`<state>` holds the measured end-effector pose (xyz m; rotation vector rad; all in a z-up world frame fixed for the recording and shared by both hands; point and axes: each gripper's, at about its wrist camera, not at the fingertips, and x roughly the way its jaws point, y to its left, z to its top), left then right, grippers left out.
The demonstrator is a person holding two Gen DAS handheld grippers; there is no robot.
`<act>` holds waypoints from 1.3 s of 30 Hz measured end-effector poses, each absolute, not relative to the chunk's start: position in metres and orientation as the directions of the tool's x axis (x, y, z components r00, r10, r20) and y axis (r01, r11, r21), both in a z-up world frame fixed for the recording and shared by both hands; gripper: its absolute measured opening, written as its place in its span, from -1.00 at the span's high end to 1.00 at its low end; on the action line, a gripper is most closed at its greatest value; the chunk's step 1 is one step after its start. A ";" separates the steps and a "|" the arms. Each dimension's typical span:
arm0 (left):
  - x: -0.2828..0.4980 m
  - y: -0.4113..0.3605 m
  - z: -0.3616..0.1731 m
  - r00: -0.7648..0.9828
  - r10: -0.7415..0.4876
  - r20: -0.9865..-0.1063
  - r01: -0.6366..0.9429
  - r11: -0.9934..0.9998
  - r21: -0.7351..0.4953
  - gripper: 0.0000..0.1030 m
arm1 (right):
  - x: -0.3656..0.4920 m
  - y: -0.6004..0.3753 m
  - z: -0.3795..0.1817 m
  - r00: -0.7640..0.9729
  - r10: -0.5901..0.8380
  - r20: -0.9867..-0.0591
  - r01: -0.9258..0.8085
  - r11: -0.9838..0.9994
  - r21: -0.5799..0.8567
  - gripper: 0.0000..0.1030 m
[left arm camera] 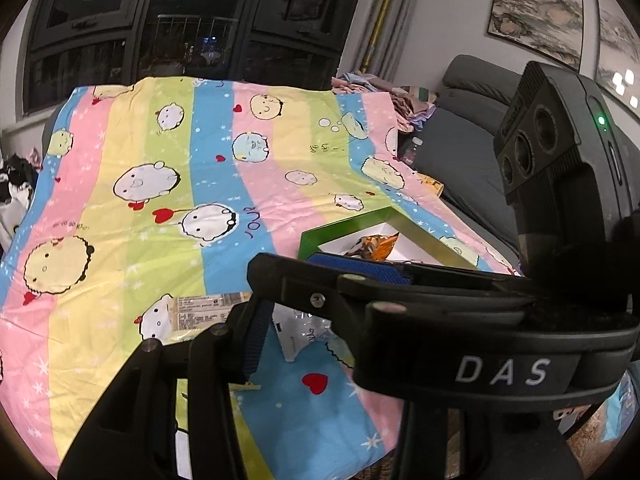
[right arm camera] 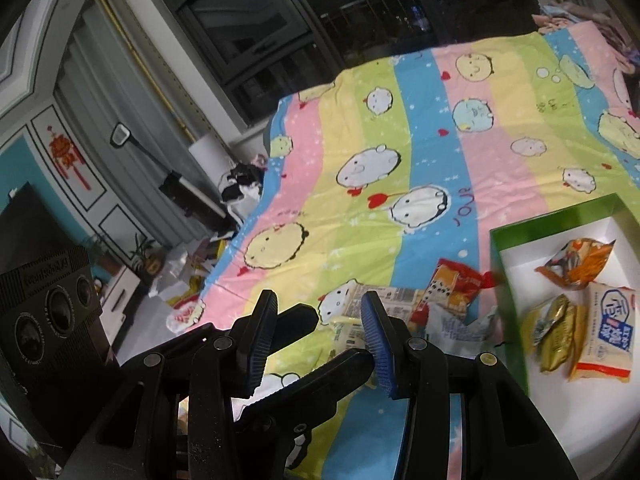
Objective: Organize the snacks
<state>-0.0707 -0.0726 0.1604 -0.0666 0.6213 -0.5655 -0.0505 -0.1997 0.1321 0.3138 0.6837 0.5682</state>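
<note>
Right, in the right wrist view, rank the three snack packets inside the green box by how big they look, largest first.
1. White packet with blue characters, the largest.
2. Orange packet, close behind; it lies farther from the camera, so this order is unsure.
3. Gold packet, the smallest.

All three lie on the white floor of the green box.

Sheet: pastel stripes, cartoon faces.
Sofa: grey, right of the sheet.
Windows: dark, behind the sheet.
Paintings: above the sofa.

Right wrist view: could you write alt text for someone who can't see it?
A green box on a striped cartoon bedsheet holds three snack packets, with more packets lying loose beside it. The right hand-held gripper hangs empty in the foreground.
</note>
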 end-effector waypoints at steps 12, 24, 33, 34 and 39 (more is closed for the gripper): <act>-0.056 -0.053 0.126 0.668 -0.335 -0.665 0.294 0.939 -0.177 -0.03 | -0.016 -0.190 0.097 0.466 0.663 -0.586 -0.364 0.747 0.556 0.01; -0.019 -0.014 0.055 0.524 -0.384 -0.760 0.160 0.921 -0.355 -0.30 | 0.027 -0.175 0.023 0.337 0.657 -0.674 -0.178 0.748 0.639 -0.33; -0.012 -0.010 0.037 0.482 -0.430 -0.764 0.143 0.898 -0.415 -0.24 | 0.037 -0.160 -0.005 0.276 0.638 -0.719 -0.152 0.768 0.622 -0.33; -0.011 -0.010 0.035 0.476 -0.430 -0.767 0.142 0.898 -0.416 -0.21 | 0.037 -0.157 -0.006 0.278 0.633 -0.723 -0.165 0.773 0.613 -0.33; -0.011 -0.012 0.031 0.470 -0.441 -0.764 0.156 0.894 -0.420 -0.04 | 0.036 -0.151 -0.006 0.299 0.621 -0.725 -0.205 0.784 0.586 -0.23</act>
